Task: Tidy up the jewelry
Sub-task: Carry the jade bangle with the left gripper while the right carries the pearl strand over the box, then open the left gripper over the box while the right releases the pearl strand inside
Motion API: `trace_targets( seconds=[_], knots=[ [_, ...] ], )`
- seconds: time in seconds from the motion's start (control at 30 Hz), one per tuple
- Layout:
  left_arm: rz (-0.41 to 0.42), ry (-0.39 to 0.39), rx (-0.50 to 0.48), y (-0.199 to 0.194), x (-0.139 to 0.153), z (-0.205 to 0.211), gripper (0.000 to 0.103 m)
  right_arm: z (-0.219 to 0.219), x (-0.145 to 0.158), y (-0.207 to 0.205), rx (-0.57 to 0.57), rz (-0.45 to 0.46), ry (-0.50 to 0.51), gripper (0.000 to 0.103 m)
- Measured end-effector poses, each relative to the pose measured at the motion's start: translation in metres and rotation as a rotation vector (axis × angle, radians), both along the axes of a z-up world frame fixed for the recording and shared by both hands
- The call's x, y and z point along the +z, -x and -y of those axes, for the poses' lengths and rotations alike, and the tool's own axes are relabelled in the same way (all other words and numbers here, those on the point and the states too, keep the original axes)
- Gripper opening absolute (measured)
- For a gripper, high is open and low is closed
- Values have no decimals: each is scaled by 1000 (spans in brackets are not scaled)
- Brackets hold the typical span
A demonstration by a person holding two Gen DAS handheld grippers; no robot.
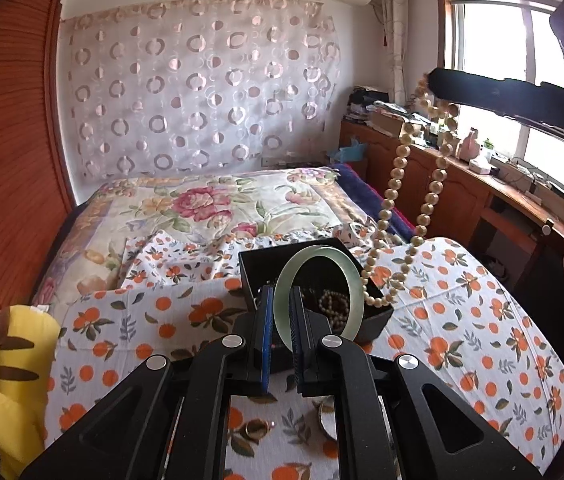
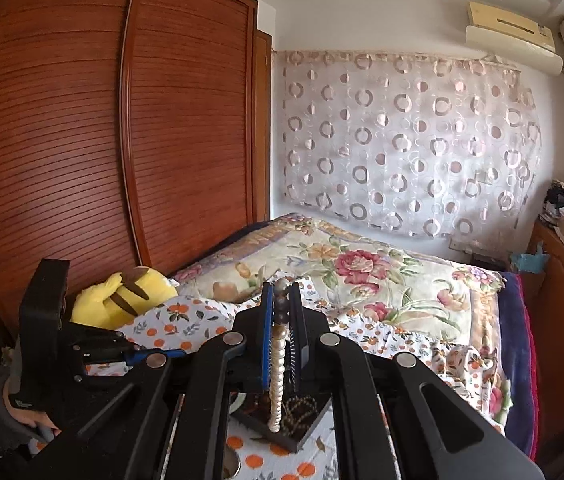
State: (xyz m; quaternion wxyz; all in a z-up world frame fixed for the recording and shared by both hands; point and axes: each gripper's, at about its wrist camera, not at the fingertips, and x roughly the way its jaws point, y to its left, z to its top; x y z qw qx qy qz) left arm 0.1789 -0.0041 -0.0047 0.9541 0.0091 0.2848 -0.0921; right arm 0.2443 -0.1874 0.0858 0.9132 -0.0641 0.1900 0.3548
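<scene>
My left gripper [image 1: 278, 300] is shut on a pale green jade bangle [image 1: 322, 254], held upright over the near edge of a black jewelry box [image 1: 378, 316]. The box sits on an orange-print cloth [image 1: 462, 340] and holds dark beads and a small pearl piece [image 1: 332, 302]. My right gripper [image 2: 282, 292] is shut on a cream pearl necklace [image 2: 276, 384], which hangs from it down to the box [image 2: 302, 436]. In the left wrist view the right gripper [image 1: 436, 82] is high at the right, with the necklace [image 1: 394, 184] looping down onto the box's far right corner.
Loose jewelry pieces [image 1: 255, 428] lie on the cloth under my left gripper. A yellow plush toy [image 1: 9, 380] sits at the left. A floral quilt [image 1: 209, 208] covers the bed behind. A wooden wardrobe [image 2: 101, 140] stands left; a cluttered wooden cabinet [image 1: 462, 184] lines the right.
</scene>
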Motion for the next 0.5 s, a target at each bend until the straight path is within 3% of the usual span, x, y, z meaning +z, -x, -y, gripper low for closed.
trace_targets(
  seconds=[0.37,0.5],
  knots=[
    [-3,-5,-4,-29,2,4,8,-9,-53,-35,17,-119,-1,9],
    [-10,-10,-12,-39,-1,7,2,-11,-77,-41,18,-161,26,9]
  ],
)
